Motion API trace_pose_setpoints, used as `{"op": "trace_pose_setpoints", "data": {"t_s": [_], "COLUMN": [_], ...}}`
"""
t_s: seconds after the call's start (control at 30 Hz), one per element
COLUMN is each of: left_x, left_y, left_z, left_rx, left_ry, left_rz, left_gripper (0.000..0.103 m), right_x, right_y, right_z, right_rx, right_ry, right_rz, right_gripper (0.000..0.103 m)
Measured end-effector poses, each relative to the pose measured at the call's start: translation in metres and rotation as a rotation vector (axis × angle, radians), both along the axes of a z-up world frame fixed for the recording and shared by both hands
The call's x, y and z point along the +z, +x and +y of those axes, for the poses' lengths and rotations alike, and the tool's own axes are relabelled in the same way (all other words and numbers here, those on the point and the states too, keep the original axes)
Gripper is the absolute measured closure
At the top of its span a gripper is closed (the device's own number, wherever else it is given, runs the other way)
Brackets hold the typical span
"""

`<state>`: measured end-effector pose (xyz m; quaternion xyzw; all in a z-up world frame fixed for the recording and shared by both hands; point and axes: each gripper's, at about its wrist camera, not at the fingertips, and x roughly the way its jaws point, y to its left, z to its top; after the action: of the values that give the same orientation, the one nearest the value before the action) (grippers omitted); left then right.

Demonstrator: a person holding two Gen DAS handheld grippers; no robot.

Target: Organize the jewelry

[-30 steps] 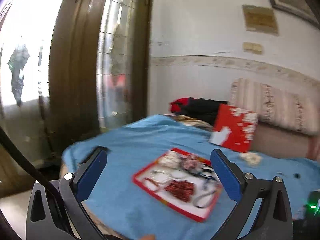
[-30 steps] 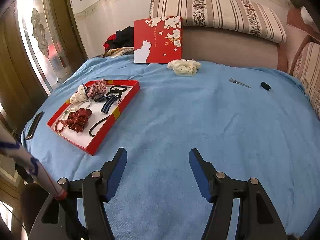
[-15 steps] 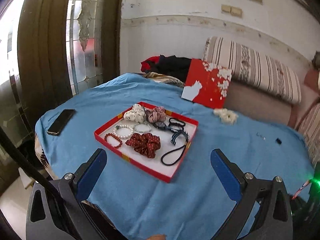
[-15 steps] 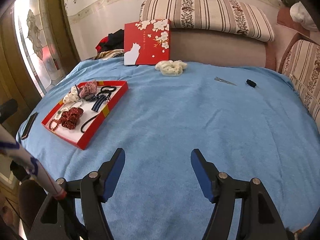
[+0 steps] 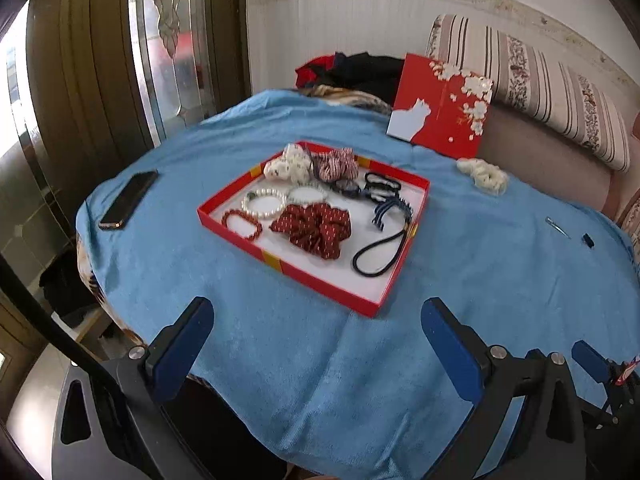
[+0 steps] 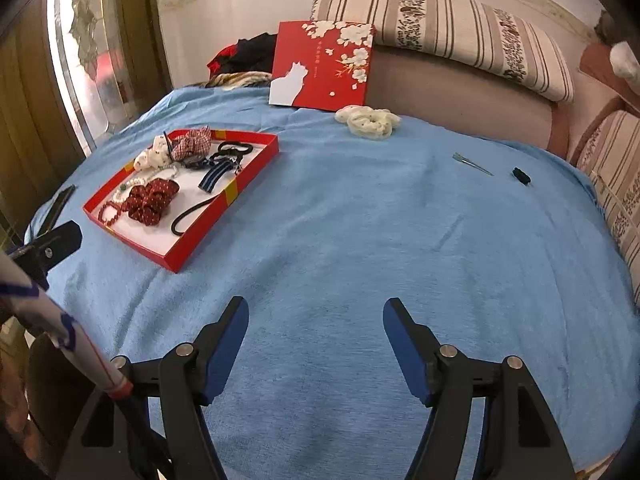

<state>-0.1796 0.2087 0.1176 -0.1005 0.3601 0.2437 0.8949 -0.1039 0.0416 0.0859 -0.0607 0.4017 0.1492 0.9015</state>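
A shallow red tray [image 5: 280,266] [image 6: 188,250] lies on the blue cloth [image 5: 300,360] [image 6: 400,220]. It holds a dark red scrunchie [image 5: 314,228] [image 6: 154,200], a pearl bracelet [image 5: 264,203], a red bead bracelet [image 5: 242,224], a checked scrunchie [image 5: 336,164], black hair ties [image 5: 380,256] and a striped clip [image 6: 214,176]. A cream scrunchie [image 5: 484,174] [image 6: 370,120] lies outside the tray. My left gripper [image 5: 316,320] is open and empty, near the tray's front edge. My right gripper [image 6: 316,320] is open and empty over bare cloth.
A red box lid with a white cat [image 5: 440,108] [image 6: 324,66] leans on the striped cushion [image 6: 440,24]. A phone [image 5: 130,200] lies at the left edge. A metal hair clip [image 6: 472,164] and a small black item [image 6: 521,177] lie far right. A glass door [image 5: 168,40] stands left.
The left gripper has swung from facing the door toward the tray and come closer to it. The right gripper has shifted only slightly. Both stay open.
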Motion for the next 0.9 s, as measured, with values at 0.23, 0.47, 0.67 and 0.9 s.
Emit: {"op": "trace_pose_setpoints", "data": {"t_s": [0.23, 0.47, 0.67, 0.9], "left_x": [-0.012, -0.016, -0.017, -0.021], "left_y": [0.003, 0.005, 0.005, 0.006], "left_z": [0.010, 0.013, 0.015, 0.015], "left_rx": [-0.002, -0.015, -0.020, -0.024], "left_ry": [-0.018, -0.025, -0.039, -0.069], "left_rz": [0.036, 0.048, 0.053, 0.070], "left_gripper": [0.000, 0.000, 0.000, 0.000], "right_x": [-0.002, -0.004, -0.005, -0.005], "right_y": [0.005, 0.006, 0.007, 0.008], "right_z": [0.011, 0.017, 0.018, 0.014], "right_rx": [-0.005, -0.007, -0.009, -0.016], "right_ry": [-0.049, -0.075, -0.085, -0.082], "right_rz": [0.010, 0.017, 0.016, 0.023], "right_gripper": [0.029, 0.029, 0.029, 0.028]}}
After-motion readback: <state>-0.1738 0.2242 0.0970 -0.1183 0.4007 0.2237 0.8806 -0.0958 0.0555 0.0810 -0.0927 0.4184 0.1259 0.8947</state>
